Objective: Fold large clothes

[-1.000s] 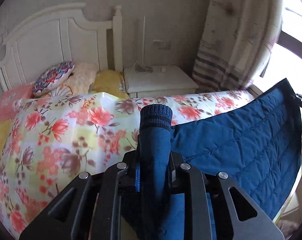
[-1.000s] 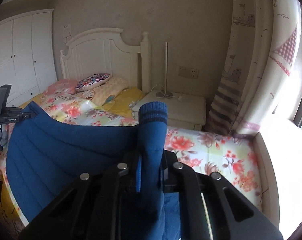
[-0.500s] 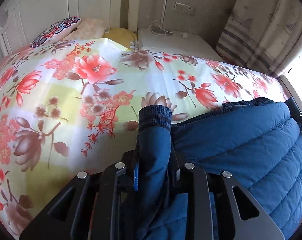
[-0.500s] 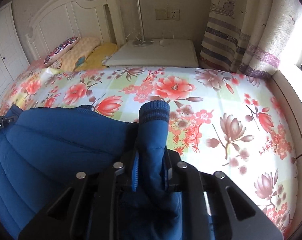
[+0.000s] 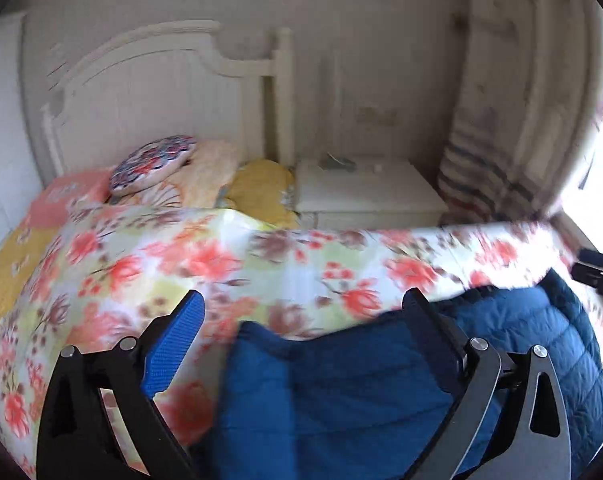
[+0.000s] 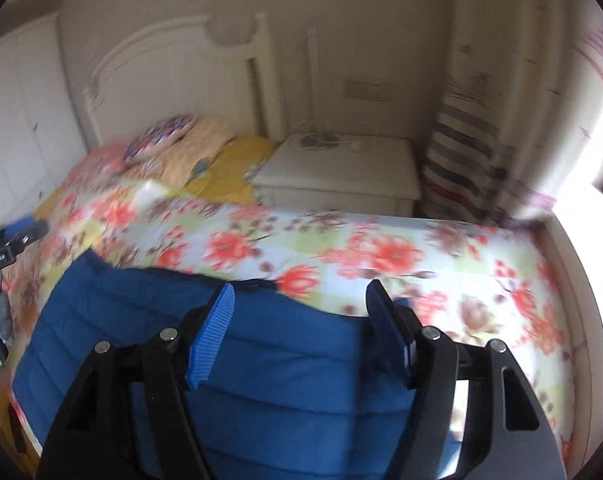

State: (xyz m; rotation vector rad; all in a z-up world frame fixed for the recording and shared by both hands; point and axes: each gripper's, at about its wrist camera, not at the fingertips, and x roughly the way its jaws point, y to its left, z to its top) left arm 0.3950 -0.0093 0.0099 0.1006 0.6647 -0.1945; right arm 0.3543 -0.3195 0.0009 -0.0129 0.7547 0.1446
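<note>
A blue quilted jacket point(image 5: 341, 392) lies on the floral bedspread point(image 5: 149, 264) at the near edge of the bed. It also shows in the right wrist view point(image 6: 261, 360). My left gripper point(image 5: 301, 312) is open and empty, above the jacket's left part. My right gripper point(image 6: 299, 300) is open and empty, above the jacket's right part. Each gripper shows at the edge of the other's view: the right gripper point(image 5: 599, 276) and the left gripper point(image 6: 9, 244). Both views are blurred by motion.
A white headboard point(image 5: 149, 92) and several pillows point(image 5: 153, 164) stand at the far end of the bed. A white nightstand point(image 5: 365, 188) sits beside the bed. A striped curtain point(image 6: 465, 152) hangs at the right by a bright window.
Both grippers held the jacket's cuffs, lowered them onto the bed, then opened and let go. Both have now lifted and tilted up, away from the jacket.
</note>
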